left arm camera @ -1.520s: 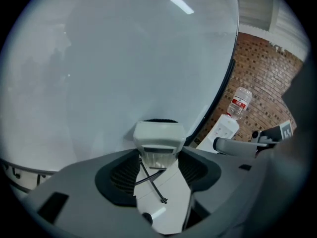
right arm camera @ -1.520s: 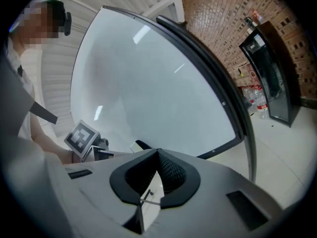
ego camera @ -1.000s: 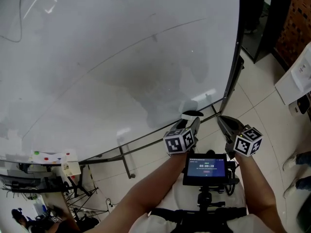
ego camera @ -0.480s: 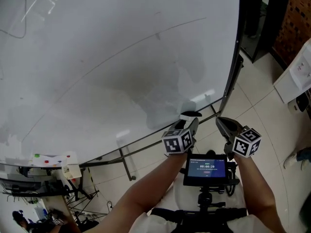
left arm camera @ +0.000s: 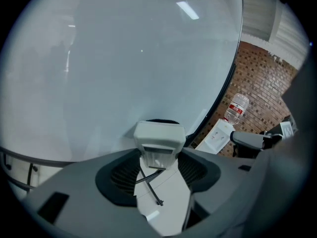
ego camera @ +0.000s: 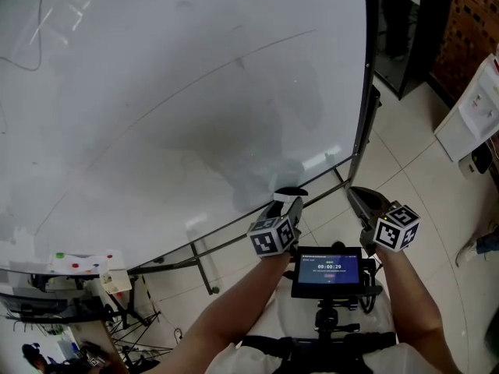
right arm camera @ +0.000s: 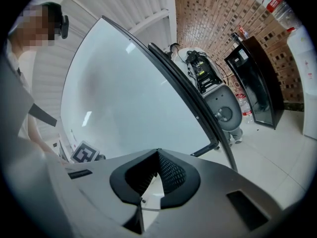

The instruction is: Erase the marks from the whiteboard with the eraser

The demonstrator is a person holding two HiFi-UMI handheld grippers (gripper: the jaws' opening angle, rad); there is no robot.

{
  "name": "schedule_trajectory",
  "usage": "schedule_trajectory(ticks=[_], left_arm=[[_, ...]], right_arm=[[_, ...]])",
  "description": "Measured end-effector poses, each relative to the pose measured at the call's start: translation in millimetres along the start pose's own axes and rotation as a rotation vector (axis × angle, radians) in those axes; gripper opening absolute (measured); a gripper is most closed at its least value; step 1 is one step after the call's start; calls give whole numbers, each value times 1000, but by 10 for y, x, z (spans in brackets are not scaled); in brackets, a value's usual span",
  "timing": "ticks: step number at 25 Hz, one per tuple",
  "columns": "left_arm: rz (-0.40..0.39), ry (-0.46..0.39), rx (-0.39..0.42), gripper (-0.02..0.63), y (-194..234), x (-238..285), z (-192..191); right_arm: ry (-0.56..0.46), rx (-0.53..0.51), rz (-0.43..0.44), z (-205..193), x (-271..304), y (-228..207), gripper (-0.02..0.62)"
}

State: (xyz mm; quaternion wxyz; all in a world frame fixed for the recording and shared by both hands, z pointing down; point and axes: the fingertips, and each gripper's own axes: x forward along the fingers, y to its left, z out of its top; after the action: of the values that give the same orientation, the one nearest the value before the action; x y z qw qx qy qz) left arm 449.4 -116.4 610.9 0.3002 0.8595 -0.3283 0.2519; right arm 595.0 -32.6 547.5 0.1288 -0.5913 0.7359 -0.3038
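Observation:
The whiteboard (ego camera: 156, 92) fills most of the head view. It carries a thin curved line (ego camera: 33, 53) at the upper left, a faint long stroke (ego camera: 195, 72) and a grey smudge (ego camera: 234, 131). My left gripper (ego camera: 287, 202) is shut on the eraser (ego camera: 290, 193), a white block with a black felt face, held near the board's lower right part. In the left gripper view the eraser (left arm camera: 158, 139) sits between the jaws, in front of the whiteboard (left arm camera: 124, 58). My right gripper (ego camera: 359, 197) hangs to the right of the board's frame, shut and empty; its jaws (right arm camera: 158, 155) meet at the tip.
The board's dark frame (ego camera: 365, 92) and stand legs (ego camera: 203, 263) run down to the tiled floor. A water dispenser (ego camera: 472, 111) and a black cabinet (ego camera: 405, 29) stand at the right. A small screen (ego camera: 327, 269) is mounted at my chest. A cluttered shelf (ego camera: 78, 263) sits at the lower left.
My left gripper with the eraser has shifted a little left and down along the board's lower part. The right gripper has stayed where it was.

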Motion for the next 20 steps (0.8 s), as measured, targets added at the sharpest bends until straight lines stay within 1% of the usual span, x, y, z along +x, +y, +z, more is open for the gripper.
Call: schedule_trajectory(ticks=[3,6,10,12,14,15,17,20], left_arm=[[37,-36,30,273,223,-258,29],[56,-77,78,273,275,-433,108],[87,-115,91,284,346,-514,173],[106,-132,98,319,370,-502,219],[122,-139,105,314,389,-518,246],[126,-139,112,298,401,-536,248],[127,-139,120,296,427,-576,245],[122,-148,108,295,445,-649,241]], right_arm=[[19,-8,38,-8,125,95,29],[35,-18,69,-33,228,196,29],[58,-32,104,-134,362,382,29],[67,-39,113,-155,401,453,29],[73,-42,115,-160,416,499,29],[76,-43,115,-164,420,514,29],[82,-46,116,-177,426,536,29],[86,-47,117,-207,415,560,29]])
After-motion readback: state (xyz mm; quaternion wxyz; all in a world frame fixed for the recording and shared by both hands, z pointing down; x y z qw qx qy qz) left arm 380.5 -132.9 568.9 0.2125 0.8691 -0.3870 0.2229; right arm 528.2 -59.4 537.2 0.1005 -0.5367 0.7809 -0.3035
